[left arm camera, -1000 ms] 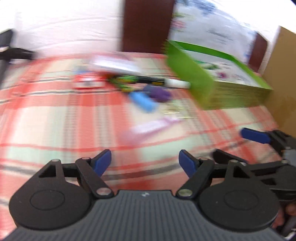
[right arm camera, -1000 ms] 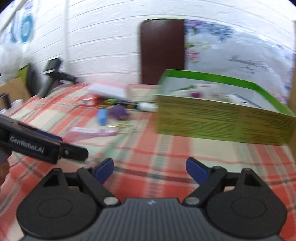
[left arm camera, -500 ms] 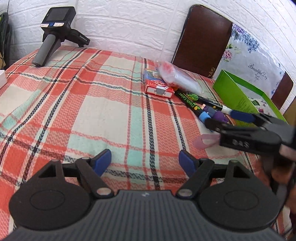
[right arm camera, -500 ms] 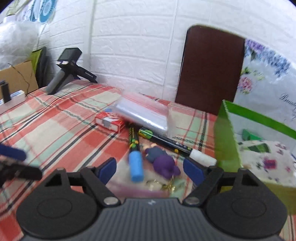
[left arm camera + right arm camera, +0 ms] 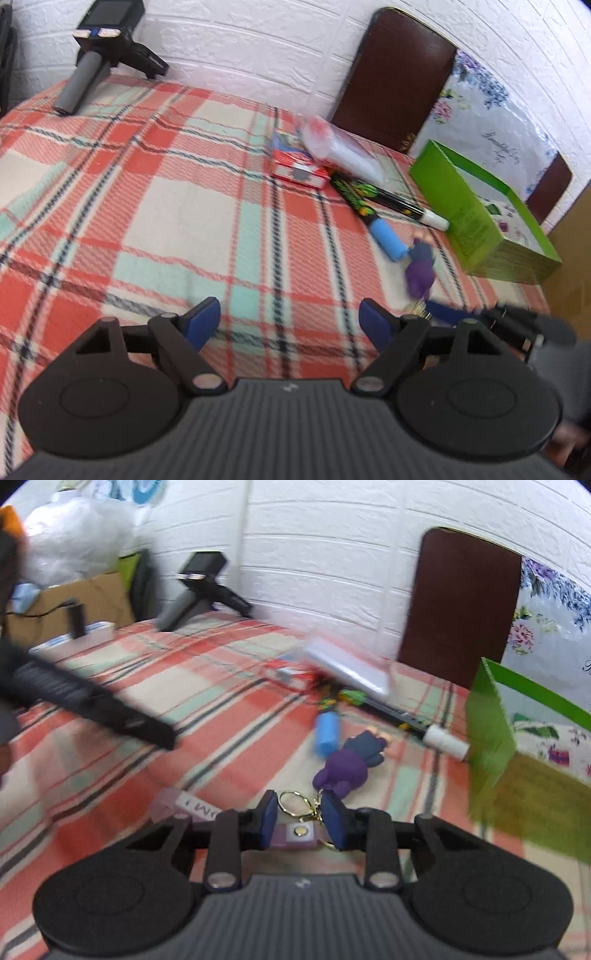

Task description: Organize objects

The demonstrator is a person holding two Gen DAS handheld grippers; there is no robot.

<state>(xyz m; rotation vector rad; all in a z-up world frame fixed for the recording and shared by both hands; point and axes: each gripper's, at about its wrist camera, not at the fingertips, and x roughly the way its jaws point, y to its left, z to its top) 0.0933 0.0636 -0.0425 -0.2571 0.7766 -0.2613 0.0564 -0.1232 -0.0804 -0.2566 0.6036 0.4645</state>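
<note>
My right gripper (image 5: 302,821) is low on the plaid tablecloth, its jaws narrowed around a pale purple keychain strap (image 5: 295,835) with a snap and gold rings (image 5: 293,802), which lead to a purple figure (image 5: 345,764). Contact with the strap is unclear. My left gripper (image 5: 290,324) is open and empty above the cloth. The purple figure (image 5: 419,271), a blue-capped marker (image 5: 384,240), a white-tipped marker (image 5: 406,206), a red card box (image 5: 299,170) and a clear bag (image 5: 343,151) lie beside the green box (image 5: 476,218). The right gripper's fingers (image 5: 447,316) show at the lower right of the left wrist view.
A black handheld device (image 5: 99,44) lies at the far left of the table. A brown chair back (image 5: 458,605) stands against the white brick wall. Cardboard boxes and a plastic bag (image 5: 70,542) sit to the left. The green box (image 5: 524,775) holds printed cards.
My right gripper has dropped to the cloth near the purple figure, and its jaws have narrowed around the keychain strap. My left gripper has drawn back a little and stays open.
</note>
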